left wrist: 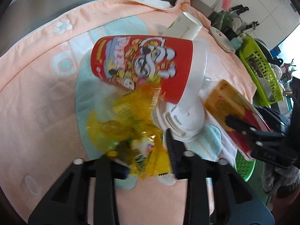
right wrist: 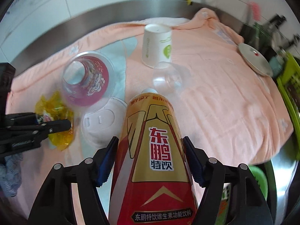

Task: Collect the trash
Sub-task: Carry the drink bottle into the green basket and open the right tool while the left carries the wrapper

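Note:
A crumpled yellow wrapper (left wrist: 129, 131) sits between the fingers of my left gripper (left wrist: 137, 146), which is shut on it; the right wrist view shows the same grip (right wrist: 63, 126). My right gripper (right wrist: 150, 138) is closed on a gold and red drink bottle (right wrist: 155, 131), whose white cap points away over the towel. A red printed plastic cup (left wrist: 140, 61) lies on its side just beyond the wrapper. A white lid (left wrist: 180, 120) lies beside that cup. Farther back lies a tipped white paper cup (right wrist: 157, 45), with a clear plastic dome (right wrist: 168, 76) in front of it.
Everything lies on a peach towel (right wrist: 215, 112) spread over a steel counter (right wrist: 56, 24). A round metal disc (right wrist: 255, 60) rests at the towel's right edge. A lime green crate (left wrist: 260, 67) stands to the right, and a green round basket (right wrist: 260, 176) sits lower down.

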Demonstrator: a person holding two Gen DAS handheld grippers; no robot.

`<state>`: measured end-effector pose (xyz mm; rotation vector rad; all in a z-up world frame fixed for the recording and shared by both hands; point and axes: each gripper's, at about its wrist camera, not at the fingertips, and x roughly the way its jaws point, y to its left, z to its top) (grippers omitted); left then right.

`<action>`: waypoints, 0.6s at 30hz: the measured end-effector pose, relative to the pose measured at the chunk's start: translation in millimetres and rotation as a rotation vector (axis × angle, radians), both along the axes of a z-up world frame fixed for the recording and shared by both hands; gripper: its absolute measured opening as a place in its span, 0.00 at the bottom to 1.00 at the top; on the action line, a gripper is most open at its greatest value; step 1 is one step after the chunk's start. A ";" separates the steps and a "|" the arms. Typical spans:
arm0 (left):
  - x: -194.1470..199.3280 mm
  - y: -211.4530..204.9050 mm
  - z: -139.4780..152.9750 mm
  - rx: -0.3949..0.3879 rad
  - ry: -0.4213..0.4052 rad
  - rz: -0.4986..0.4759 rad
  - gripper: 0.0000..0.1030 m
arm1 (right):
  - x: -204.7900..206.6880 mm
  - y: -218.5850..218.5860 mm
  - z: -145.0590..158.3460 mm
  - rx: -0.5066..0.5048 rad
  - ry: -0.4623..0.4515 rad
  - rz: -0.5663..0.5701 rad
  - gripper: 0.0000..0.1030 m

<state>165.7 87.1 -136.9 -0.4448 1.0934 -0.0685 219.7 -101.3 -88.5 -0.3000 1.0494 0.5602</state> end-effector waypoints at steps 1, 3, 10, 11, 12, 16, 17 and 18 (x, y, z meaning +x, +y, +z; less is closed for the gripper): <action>-1.5 1.2 -0.2 -0.009 -0.001 0.004 0.23 | -5.7 -6.2 3.2 0.019 -0.004 -0.010 0.64; -5.1 3.2 -0.3 -0.012 -0.005 0.007 0.19 | -12.0 -17.6 6.9 0.039 -0.009 -0.023 0.64; -24.8 2.8 13.9 -0.017 -0.041 0.002 0.15 | -44.0 -72.0 7.0 0.093 -0.005 -0.108 0.64; -27.9 2.7 16.2 -0.017 -0.046 0.000 0.15 | -46.4 -81.8 6.9 0.097 -0.002 -0.125 0.64; -32.6 3.3 19.0 -0.019 -0.052 0.000 0.14 | -49.5 -96.6 5.9 0.095 -0.007 -0.159 0.64; -49.3 3.3 26.8 -0.028 -0.066 -0.004 0.13 | -53.2 -139.2 -4.9 0.080 0.011 -0.258 0.64; -54.4 3.1 28.5 -0.029 -0.068 -0.005 0.13 | -53.5 -151.7 -10.1 0.057 0.010 -0.290 0.64; -58.5 2.9 29.8 -0.031 -0.070 -0.007 0.13 | -51.8 -162.7 -14.7 0.050 0.014 -0.311 0.64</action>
